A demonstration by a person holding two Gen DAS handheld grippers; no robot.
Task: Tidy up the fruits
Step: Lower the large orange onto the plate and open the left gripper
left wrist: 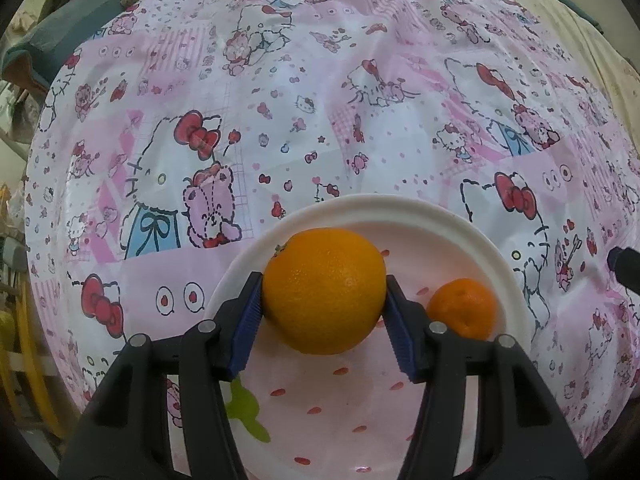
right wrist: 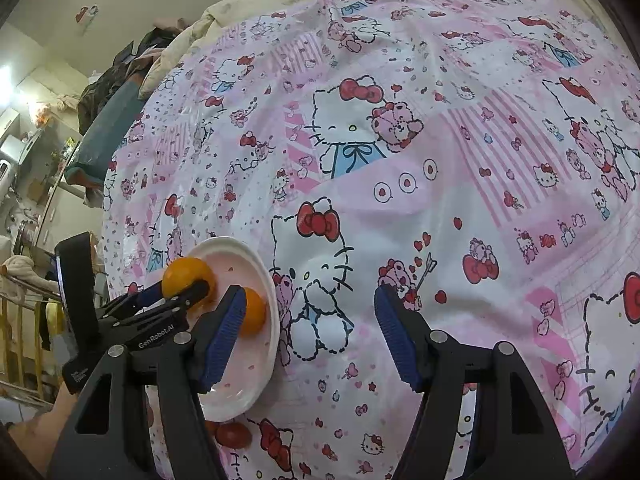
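My left gripper (left wrist: 324, 308) is shut on a large orange (left wrist: 324, 290), with both blue pads against its sides, just above a white plate (left wrist: 400, 210) with small red marks. A smaller orange (left wrist: 462, 307) lies on the plate to the right. In the right wrist view the plate (right wrist: 264, 264) is at the lower left with the large orange (right wrist: 182, 274) in the left gripper (right wrist: 176, 288) and the small orange (right wrist: 254, 312) beside it. My right gripper (right wrist: 310, 332) is open and empty over the cloth, to the right of the plate.
A pink and white Hello Kitty cloth (left wrist: 320, 120) covers the table. A small red fruit (right wrist: 234, 434) lies on the cloth just in front of the plate. Clutter and furniture (right wrist: 40, 160) stand beyond the table's left edge.
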